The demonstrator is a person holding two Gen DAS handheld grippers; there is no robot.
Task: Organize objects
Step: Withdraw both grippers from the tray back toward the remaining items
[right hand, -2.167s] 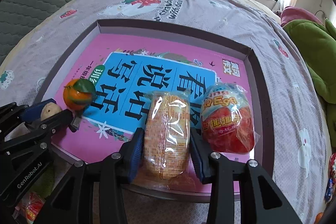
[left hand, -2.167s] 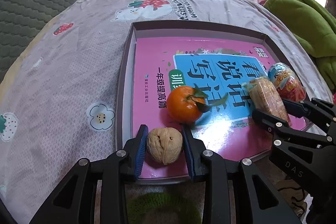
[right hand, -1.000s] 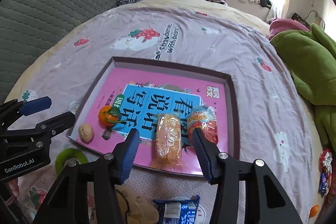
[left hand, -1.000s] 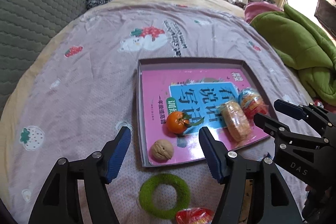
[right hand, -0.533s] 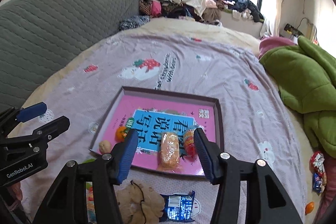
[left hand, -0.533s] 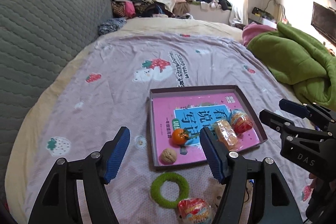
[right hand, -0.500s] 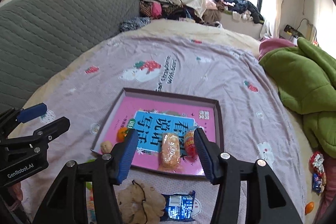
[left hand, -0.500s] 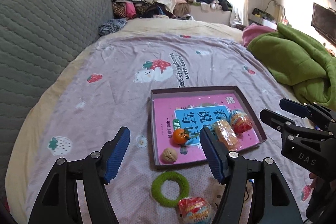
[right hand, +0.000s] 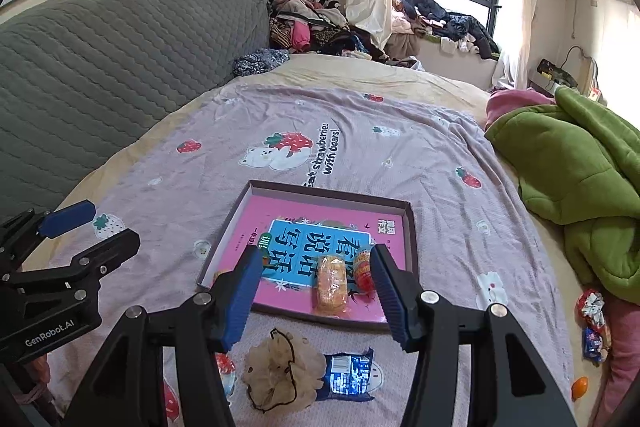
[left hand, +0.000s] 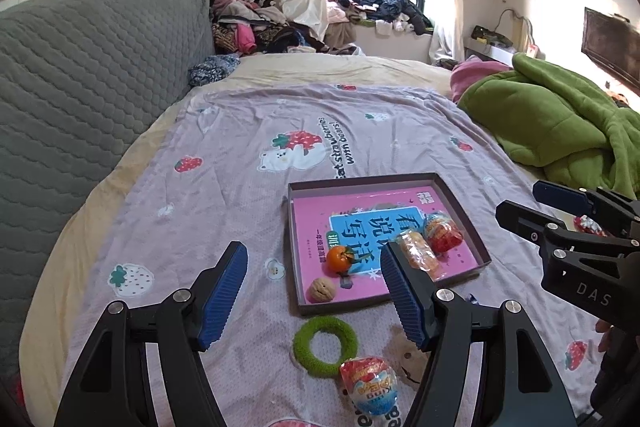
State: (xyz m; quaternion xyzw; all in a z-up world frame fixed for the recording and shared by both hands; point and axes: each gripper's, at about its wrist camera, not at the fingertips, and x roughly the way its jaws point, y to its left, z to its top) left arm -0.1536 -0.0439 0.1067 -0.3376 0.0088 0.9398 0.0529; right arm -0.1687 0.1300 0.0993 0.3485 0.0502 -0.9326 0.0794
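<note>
Progress looks partial to us: four things already lie in the shallow box (left hand: 460, 205) on the bedspread (left hand: 240, 155), and several more wait outside it.

Inside the box, along its near edge, we see a walnut (left hand: 321, 289) at the left corner, a tangerine (left hand: 339, 258) just behind it, a wrapped orange snack bar (left hand: 418, 250) to the right, and a red egg-shaped packet (left hand: 442, 230) beside that at the far right. They rest on a pink book cover that fills the box floor.

Outside, nearer to us than the box, lie a green ring (left hand: 325, 345), a second red and blue egg-shaped packet (left hand: 370, 385), a beige fluffy toy (right hand: 282, 367) and a blue snack packet (right hand: 347, 373). We judge these are what is left to put away. A few wrappers (right hand: 592, 323) also sit far right by the green blanket (right hand: 572, 163); whether they belong to the job we cannot tell.

Our left gripper (left hand: 314, 297) hangs above the bed with its jaws spread wide and nothing between them. Our right gripper (right hand: 314, 293) is likewise empty, jaws apart, with no pad touching anything. Both point down toward the near edge of the box.

Next we would expect to reach for the loose things closest to us, the ring on the left and the fluffy toy or blue packet on the right.
</note>
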